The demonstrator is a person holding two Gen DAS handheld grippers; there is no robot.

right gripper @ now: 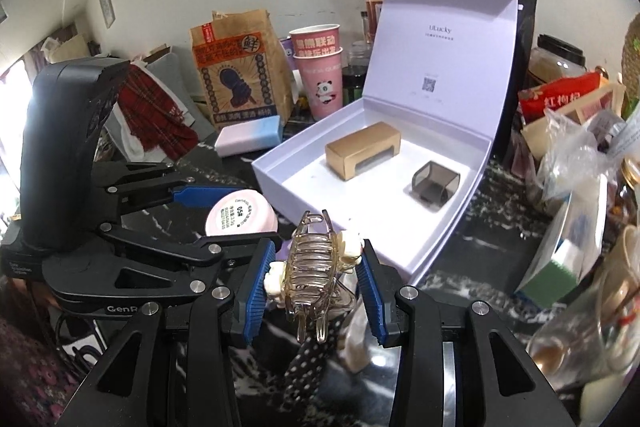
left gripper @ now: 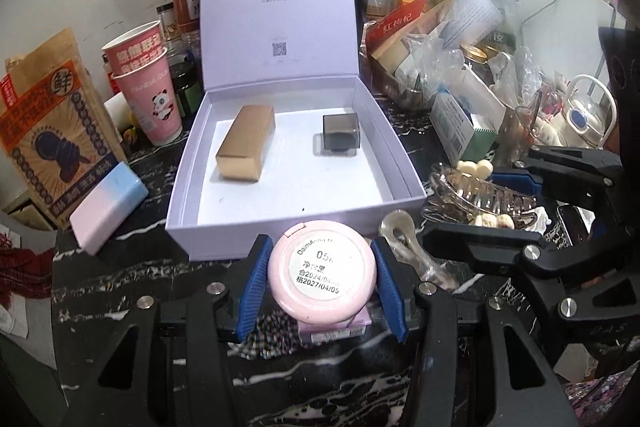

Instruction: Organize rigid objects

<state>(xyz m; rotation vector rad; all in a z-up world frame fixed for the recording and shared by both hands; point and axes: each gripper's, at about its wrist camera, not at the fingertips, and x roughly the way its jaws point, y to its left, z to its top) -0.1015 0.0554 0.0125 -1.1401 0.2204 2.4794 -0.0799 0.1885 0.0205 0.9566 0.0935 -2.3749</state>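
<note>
Left wrist: my left gripper (left gripper: 322, 287) clamps the pink compact (left gripper: 322, 277); right gripper (right gripper: 316, 277) looks closed on the hair claw (right gripper: 314, 267), contact unclear.

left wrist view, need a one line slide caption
Left tongs grip a round pink compact before an open lavender gift box holding a gold carton and dark cube.

We are looking at a glossy pink plastic compact (left gripper: 322, 277) with a matt paper label, sitting between ribbed blue rubbery pads (left gripper: 252, 289) on matt black plastic fingers. The hair claw (right gripper: 313, 263) is showing clear, shiny smoky plastic. The lavender box (left gripper: 296, 131) is reading as smooth matt cardboard, the gold carton (left gripper: 247, 142) satiny, the dark cube (left gripper: 340, 131) translucent plastic. The countertop (left gripper: 120, 291) is gleaming like polished black marble.
</note>
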